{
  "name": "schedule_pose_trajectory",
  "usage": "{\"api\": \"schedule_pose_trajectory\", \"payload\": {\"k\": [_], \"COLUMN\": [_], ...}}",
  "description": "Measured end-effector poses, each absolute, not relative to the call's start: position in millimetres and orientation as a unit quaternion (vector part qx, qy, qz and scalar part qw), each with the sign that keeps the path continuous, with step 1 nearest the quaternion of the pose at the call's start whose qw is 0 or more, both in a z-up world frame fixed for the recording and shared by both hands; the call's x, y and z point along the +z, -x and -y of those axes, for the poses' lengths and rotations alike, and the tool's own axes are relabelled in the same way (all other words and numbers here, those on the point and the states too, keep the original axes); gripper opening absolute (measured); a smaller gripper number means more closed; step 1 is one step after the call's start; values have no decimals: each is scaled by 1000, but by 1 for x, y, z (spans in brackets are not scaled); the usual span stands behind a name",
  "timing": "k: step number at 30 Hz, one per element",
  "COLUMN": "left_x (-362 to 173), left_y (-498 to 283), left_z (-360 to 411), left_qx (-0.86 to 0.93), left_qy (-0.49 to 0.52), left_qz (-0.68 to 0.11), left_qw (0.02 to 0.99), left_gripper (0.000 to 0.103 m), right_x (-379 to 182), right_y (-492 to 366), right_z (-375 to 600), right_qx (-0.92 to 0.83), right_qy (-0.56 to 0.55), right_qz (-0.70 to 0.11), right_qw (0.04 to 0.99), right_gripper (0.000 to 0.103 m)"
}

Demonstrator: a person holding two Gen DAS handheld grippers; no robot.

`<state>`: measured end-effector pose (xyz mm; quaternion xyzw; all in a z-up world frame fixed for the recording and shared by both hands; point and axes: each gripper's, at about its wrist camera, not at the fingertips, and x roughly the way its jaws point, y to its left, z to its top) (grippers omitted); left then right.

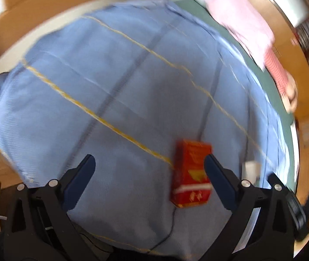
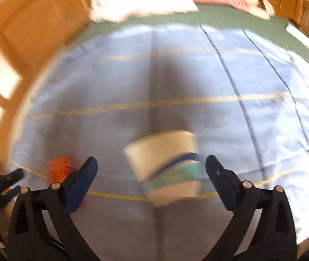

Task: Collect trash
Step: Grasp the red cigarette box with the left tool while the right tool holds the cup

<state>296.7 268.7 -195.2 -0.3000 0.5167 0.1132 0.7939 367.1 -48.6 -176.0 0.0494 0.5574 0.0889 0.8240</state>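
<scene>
A red and yellow carton point(image 1: 191, 174) lies on the blue cloth point(image 1: 115, 82), just inside the right finger of my left gripper point(image 1: 149, 165), which is open above it. A white paper cup point(image 2: 167, 167) with blue and teal bands lies on its side between the fingers of my right gripper point(image 2: 150, 167), which is open. The cup also shows small in the left wrist view point(image 1: 251, 170). The red carton appears blurred at the lower left of the right wrist view point(image 2: 59, 169), beside the left gripper point(image 2: 0, 187).
The blue cloth point(image 2: 197, 76) with yellow and dark lines covers a green mat point(image 2: 230, 16). A pink cloth point(image 1: 243, 26) and a red striped item point(image 1: 277, 76) lie at the far side. Wooden floor and walls point(image 1: 45, 2) surround it.
</scene>
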Motion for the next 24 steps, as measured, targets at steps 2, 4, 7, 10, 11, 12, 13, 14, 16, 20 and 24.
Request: {"api": "schedule_pose_trajectory", "payload": {"k": [2, 4, 7, 10, 11, 12, 13, 14, 16, 20, 24], "left_x": [-198, -201, -205, -207, -207, -206, -206, -205, -203, -204, -214], "left_y": [-299, -303, -304, -304, -305, -305, -306, -307, -308, -314, -331], "left_z": [-261, -254, -247, -242, -241, -240, -239, -237, -232, -213, -188], "left_qx": [104, 99, 93, 83, 81, 82, 84, 85, 84, 55, 12], "left_qy": [292, 279, 270, 271, 271, 270, 267, 263, 251, 224, 192], "left_qz": [-523, -529, -535, -538, -539, -538, -536, -534, -529, -537, -554], "left_qw": [794, 795, 795, 793, 793, 794, 797, 799, 806, 812, 810], "left_gripper": [99, 99, 99, 99, 99, 99, 99, 99, 99, 99, 99], "right_x": [-190, -204, -216, -221, -220, -219, -216, -214, -208, -191, -180], "right_y": [-369, -371, -372, -371, -369, -365, -360, -358, -353, -343, -331], "right_z": [50, 35, 29, 26, 23, 24, 29, 28, 26, 31, 39], "right_qx": [93, 98, 79, 88, 87, 89, 92, 96, 88, 66, 72], "right_qy": [-52, -35, 0, -3, 4, 10, 11, 13, 29, 42, 30], "right_qz": [-581, -588, -589, -585, -586, -587, -584, -583, -579, -562, -558], "right_qw": [807, 802, 804, 806, 806, 805, 807, 807, 810, 824, 826], "right_gripper": [97, 97, 97, 83, 68, 68, 68, 67, 67, 67, 67]}}
